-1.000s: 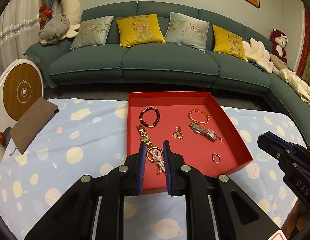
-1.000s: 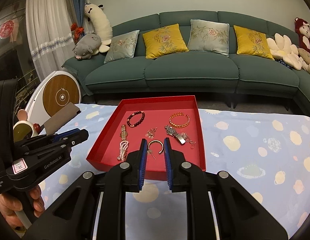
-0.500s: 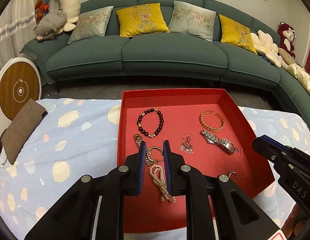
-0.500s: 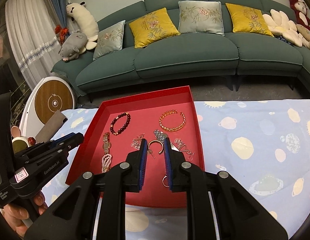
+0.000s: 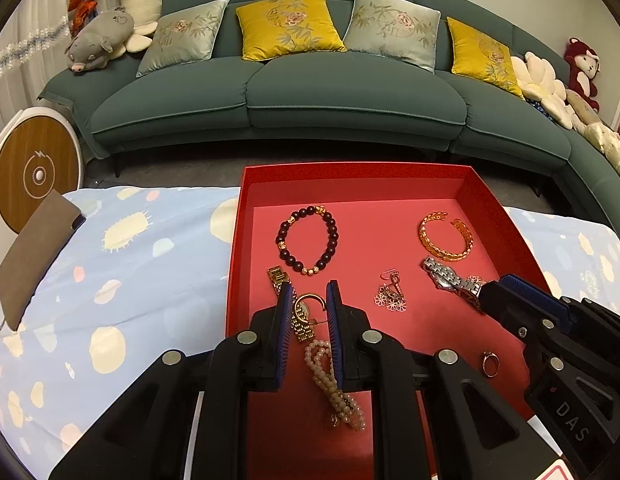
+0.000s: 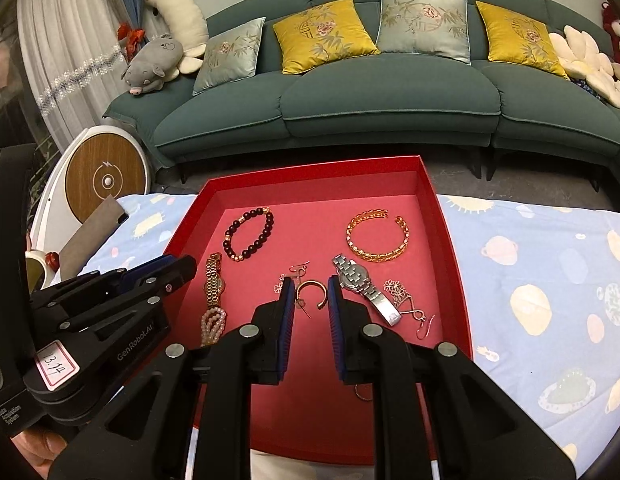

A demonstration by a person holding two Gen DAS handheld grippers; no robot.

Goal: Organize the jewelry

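All jewelry is seen inside the red tray on the surface. From left to right: the gold watch and pearl strand are framed by the left claw, parted and empty. The hoop earring is framed by the right claw, likewise parted, nothing gripped. The silver watch is untouched. Sorting is judged barely started.

In the tray on the table — beaded bracelet far left, bangle far right, watches nearer.
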